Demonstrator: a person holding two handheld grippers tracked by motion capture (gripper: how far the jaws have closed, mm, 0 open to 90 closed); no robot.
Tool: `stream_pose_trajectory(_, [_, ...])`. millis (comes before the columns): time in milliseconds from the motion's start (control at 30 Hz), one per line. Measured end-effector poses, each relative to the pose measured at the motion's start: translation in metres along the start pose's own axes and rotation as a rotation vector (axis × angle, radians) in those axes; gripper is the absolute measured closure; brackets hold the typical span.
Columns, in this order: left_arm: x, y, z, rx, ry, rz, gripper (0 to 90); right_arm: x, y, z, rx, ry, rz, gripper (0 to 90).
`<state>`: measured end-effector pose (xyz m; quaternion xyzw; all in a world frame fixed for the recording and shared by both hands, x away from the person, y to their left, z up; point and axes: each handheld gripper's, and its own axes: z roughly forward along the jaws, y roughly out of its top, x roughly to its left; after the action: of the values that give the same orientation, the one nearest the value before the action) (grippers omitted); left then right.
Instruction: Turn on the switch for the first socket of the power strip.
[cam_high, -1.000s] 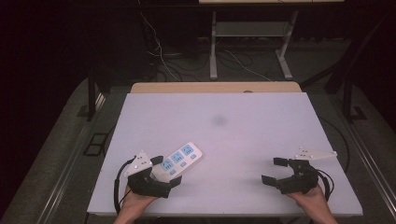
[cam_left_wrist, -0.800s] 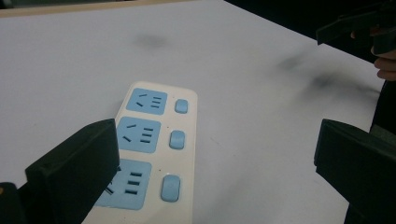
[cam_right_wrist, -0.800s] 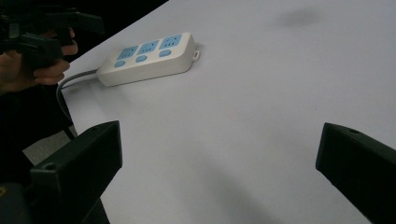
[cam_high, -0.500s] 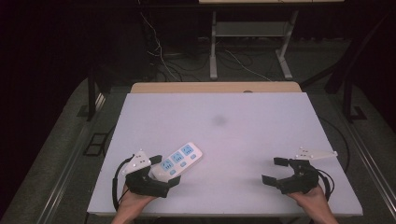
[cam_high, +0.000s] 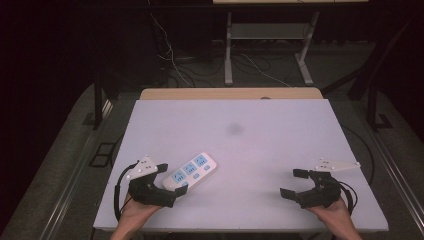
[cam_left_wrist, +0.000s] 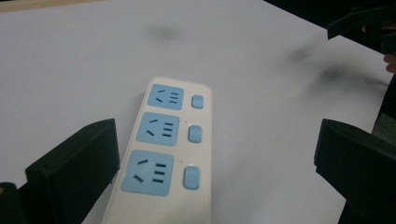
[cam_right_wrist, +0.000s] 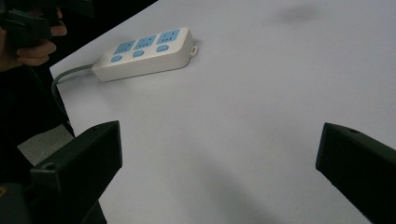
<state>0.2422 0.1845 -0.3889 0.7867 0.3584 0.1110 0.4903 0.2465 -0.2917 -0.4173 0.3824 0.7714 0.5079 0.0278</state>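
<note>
A white power strip with three blue sockets and blue switches lies flat on the white table, near the front left. My left gripper is open, and the strip's near end sits between its jaws without touching either. In the left gripper view the strip runs away from the left gripper, closer to the left jaw. My right gripper is open over bare table at the front right. The right gripper view has the strip far off beyond my right gripper, its grey cable dropping off the table edge.
A dark smudge marks the table's middle. A wooden strip borders the far edge. Beyond it stand metal desk legs and loose floor cables. The other hand shows at the right gripper view's upper left.
</note>
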Motion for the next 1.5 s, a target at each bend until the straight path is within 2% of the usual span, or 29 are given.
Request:
stream_pose_trajectory(367, [0.008, 0.004, -0.005, 0.053, 0.016, 0.01, 0.0, 0.0, 0.0, 0.001, 0.007, -0.004, -0.001, 0.0])
stream_pose_trajectory(700, [0.012, 0.009, -0.004, 0.102, 0.014, 0.022, 0.0, 0.001, 0.0, 0.002, 0.016, -0.004, -0.004, 0.0])
stream_pose_trajectory(1500, [0.01, 0.032, 0.017, 0.292, -0.02, 0.13, 0.0, 0.002, -0.001, 0.004, 0.036, -0.001, -0.022, 0.0])
